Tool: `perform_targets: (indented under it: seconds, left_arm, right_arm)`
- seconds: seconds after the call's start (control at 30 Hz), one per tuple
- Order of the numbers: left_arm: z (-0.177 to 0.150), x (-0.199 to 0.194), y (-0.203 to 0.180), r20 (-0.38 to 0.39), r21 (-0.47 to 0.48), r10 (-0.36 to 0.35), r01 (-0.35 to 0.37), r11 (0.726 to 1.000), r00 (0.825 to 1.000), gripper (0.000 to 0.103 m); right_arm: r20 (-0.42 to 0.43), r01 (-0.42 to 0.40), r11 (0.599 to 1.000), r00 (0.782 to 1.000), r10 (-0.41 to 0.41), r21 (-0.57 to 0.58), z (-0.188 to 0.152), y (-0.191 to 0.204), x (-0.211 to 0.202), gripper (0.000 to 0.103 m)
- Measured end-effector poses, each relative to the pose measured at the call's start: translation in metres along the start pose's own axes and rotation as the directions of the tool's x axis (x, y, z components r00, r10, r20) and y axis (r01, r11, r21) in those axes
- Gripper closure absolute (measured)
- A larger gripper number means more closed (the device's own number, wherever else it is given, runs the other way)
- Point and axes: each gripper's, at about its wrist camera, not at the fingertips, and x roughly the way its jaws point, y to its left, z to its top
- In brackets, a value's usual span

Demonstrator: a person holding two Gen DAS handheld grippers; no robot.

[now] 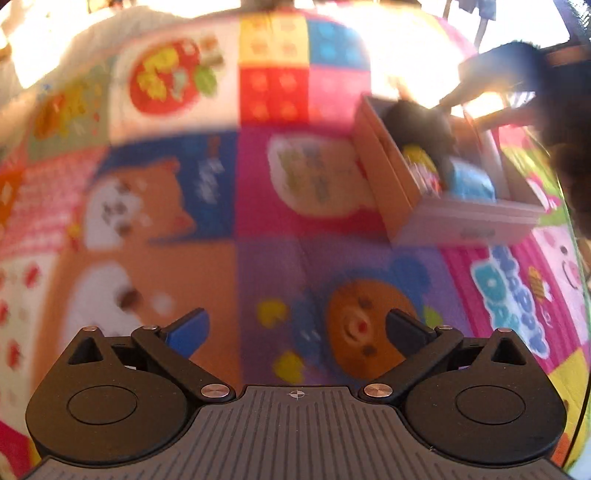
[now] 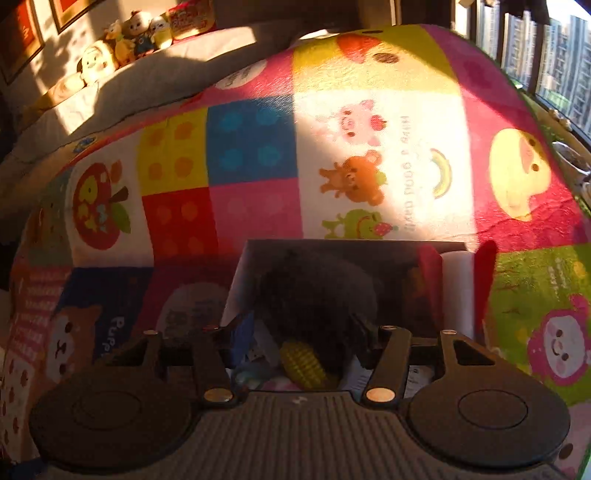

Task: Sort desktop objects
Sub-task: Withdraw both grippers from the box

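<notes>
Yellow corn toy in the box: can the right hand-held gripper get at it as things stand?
Probably not directly. The right hand-held gripper is over the box, but a dark fuzzy object sits between its fingers and partly covers the corn toy below.

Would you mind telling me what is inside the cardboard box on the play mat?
Inside the cardboard box lie a dark fuzzy object, a yellow ridged toy and something light blue. The fuzzy object covers whatever lies beneath it.

A bright patchwork cartoon mat (image 2: 255,144) covers the surface, and beyond its far left corner a row of plush dolls (image 2: 125,40) lines a ledge under framed pictures (image 2: 22,33), with windows (image 2: 554,55) past its right edge.
</notes>
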Motion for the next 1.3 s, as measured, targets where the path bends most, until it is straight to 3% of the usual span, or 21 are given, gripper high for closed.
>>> perform_targets:
  seconds: [0.1, 0.17, 0.23, 0.3, 0.4, 0.5, 0.57, 0.67, 0.73, 0.8, 0.97, 1.07, 1.3]
  left_arm:
    - [-0.01, 0.015, -0.012, 0.003, 0.007, -0.024, 0.024, 1.0, 1.0, 0.0]
    - [-0.016, 0.019, -0.023, 0.069, 0.017, 0.004, -0.006, 1.0, 0.998, 0.0]
    - [-0.023, 0.021, -0.032, 0.143, 0.009, 0.014, -0.016, 1.0, 0.99, 0.0]
    - [-0.029, 0.026, -0.041, 0.193, 0.014, -0.02, 0.017, 1.0, 0.981, 0.0]
    - [-0.038, 0.035, -0.052, 0.213, 0.072, -0.08, 0.066, 0.995, 0.974, 0.0]
    - [-0.045, 0.04, -0.062, 0.272, 0.126, -0.04, 0.006, 0.992, 0.961, 0.0]
    - [-0.043, 0.046, -0.067, 0.29, 0.121, 0.026, -0.063, 0.991, 0.957, 0.0]
    - [-0.034, 0.052, -0.068, 0.293, 0.091, 0.045, -0.075, 0.993, 0.955, 0.0]
    - [-0.031, 0.054, -0.068, 0.293, 0.093, 0.049, -0.08, 0.992, 0.955, 0.0]
    - [-0.031, 0.055, -0.068, 0.294, 0.092, 0.049, -0.079, 0.993, 0.955, 0.0]
    - [-0.032, 0.054, -0.069, 0.296, 0.094, 0.052, -0.083, 0.992, 0.954, 0.0]
    - [-0.031, 0.055, -0.067, 0.293, 0.086, 0.043, -0.071, 0.994, 0.955, 0.0]
    - [-0.031, 0.055, -0.067, 0.294, 0.091, 0.049, -0.079, 0.993, 0.955, 0.0]
  right_arm:
    - [0.126, 0.075, 0.996, 0.989, -0.081, 0.053, -0.028, -0.018, -0.049, 0.013]
    - [0.191, 0.129, 0.99, 0.972, -0.137, 0.054, -0.057, -0.029, -0.08, 0.001]
    - [0.195, 0.163, 0.986, 0.966, -0.169, 0.047, -0.091, -0.034, -0.099, 0.0]
    - [0.137, 0.173, 0.984, 0.975, -0.175, 0.032, -0.125, -0.034, -0.103, 0.0]
    - [0.047, 0.18, 0.983, 0.982, -0.181, 0.016, -0.176, -0.029, -0.095, 0.0]
    - [0.02, 0.204, 0.979, 0.979, -0.203, -0.004, -0.212, -0.02, -0.079, 0.0]
    - [0.038, 0.214, 0.976, 0.976, -0.213, -0.035, -0.222, -0.015, -0.069, 0.0]
    - [0.092, 0.256, 0.966, 0.963, -0.253, -0.029, -0.222, -0.019, -0.055, 0.0]
    - [0.136, 0.231, 0.973, 0.965, -0.226, -0.022, -0.219, -0.03, -0.048, 0.0]
    - [0.138, 0.162, 0.986, 0.977, -0.165, 0.028, -0.215, -0.045, -0.046, 0.0]
    - [0.183, 0.154, 0.988, 0.971, -0.154, 0.013, -0.221, -0.048, -0.046, 0.0]
    - [0.204, 0.203, 0.979, 0.958, -0.2, 0.003, -0.225, -0.039, -0.045, 0.0]
    - [0.2, 0.188, 0.982, 0.962, -0.187, 0.015, -0.224, -0.043, -0.044, 0.0]
